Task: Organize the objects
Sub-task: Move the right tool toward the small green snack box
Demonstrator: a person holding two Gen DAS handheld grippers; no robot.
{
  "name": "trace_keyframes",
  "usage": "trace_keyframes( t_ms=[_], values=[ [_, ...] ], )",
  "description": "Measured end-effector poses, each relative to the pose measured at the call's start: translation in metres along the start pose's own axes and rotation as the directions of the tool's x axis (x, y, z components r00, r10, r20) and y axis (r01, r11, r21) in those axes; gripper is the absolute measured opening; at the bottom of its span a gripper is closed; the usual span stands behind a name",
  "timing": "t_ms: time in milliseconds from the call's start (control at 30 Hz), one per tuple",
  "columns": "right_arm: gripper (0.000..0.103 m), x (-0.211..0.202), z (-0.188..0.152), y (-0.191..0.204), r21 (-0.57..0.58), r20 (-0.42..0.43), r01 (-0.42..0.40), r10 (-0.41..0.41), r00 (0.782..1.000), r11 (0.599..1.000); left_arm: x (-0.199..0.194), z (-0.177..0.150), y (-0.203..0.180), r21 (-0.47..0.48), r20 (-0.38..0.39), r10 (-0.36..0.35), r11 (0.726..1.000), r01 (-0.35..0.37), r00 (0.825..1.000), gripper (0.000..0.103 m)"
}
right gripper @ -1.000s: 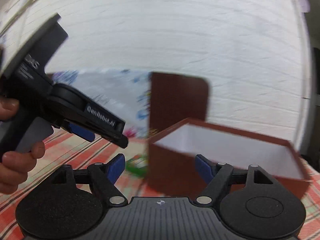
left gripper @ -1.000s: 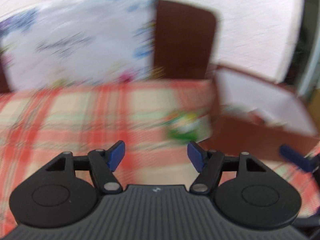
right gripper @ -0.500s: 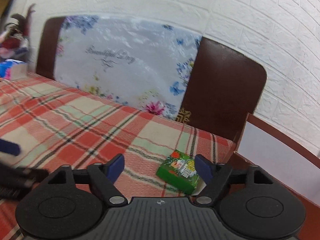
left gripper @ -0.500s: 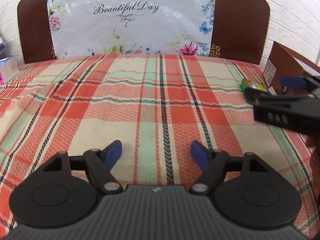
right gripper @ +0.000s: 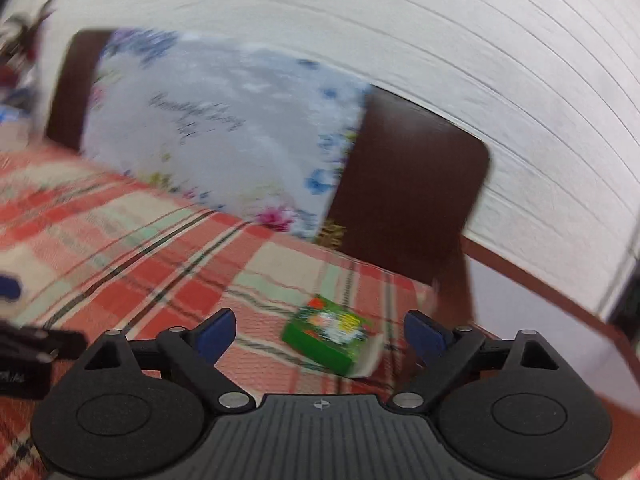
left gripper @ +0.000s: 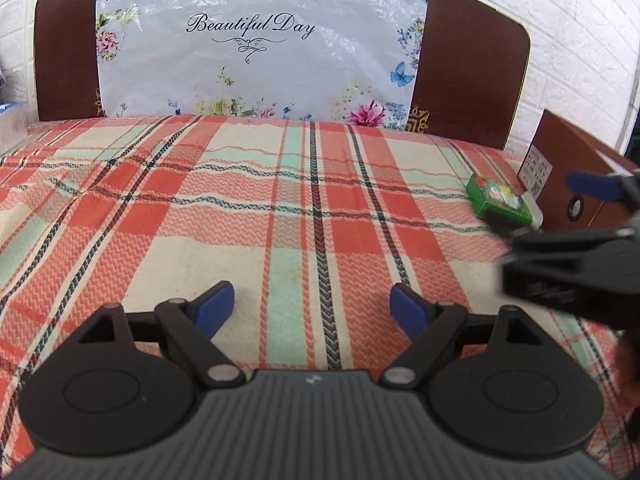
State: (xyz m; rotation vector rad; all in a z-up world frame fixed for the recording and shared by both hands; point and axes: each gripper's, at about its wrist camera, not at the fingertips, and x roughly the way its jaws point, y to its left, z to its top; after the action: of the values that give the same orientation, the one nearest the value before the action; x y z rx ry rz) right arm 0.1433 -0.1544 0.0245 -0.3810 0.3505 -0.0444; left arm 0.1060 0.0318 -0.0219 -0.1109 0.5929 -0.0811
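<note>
- On the plaid bedspread (left gripper: 280,184), my right gripper (right gripper: 320,330) has swung round from facing the open brown box (right gripper: 540,296) a second ago to line up on the small green packet (right gripper: 330,336), which now sits framed between its blue fingertips (right gripper: 218,334).
- Both claws have widened over that second and are opening further now; neither holds anything. My left gripper (left gripper: 312,306) hangs over bare cloth with nothing between its tips.
- I read this as the approach to a first pickup: the packet is not yet touched, the box not yet loaded.
- The green packet lies flat near the bedspread's right edge, just beside the outer wall of the brown box and below the dark headboard (left gripper: 468,64) with its "Beautiful Day" plastic cover (left gripper: 256,40).
- Its long axis runs slantwise across my right camera's view, from upper left to lower right, where a pale end flap shows nearest the box. Motion blur hides the finer print.
</note>
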Motion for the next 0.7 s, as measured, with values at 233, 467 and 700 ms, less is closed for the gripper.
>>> trace_keyframes(
  t_ms=[233,467,700],
  values=[
    [0.088,0.067,0.024,0.020,-0.028,-0.160,0.034,-0.038,0.986,0.999,-0.004,0.000,0.016,-0.092,0.031,-0.071,0.993,0.074,0.997,0.086],
    [0.090,0.123,0.030,-0.013,0.193,-0.334,0.030,0.037,0.942,0.981,-0.003,0.001,0.021,-0.119,0.040,-0.095,0.988,0.099,0.995,0.086],
    [0.038,0.068,0.030,0.026,0.015,-0.221,-0.224,0.222,0.950,0.974,-0.005,0.000,0.023,-0.128,0.045,-0.073,0.989,0.078,0.996,0.080]
  ],
)
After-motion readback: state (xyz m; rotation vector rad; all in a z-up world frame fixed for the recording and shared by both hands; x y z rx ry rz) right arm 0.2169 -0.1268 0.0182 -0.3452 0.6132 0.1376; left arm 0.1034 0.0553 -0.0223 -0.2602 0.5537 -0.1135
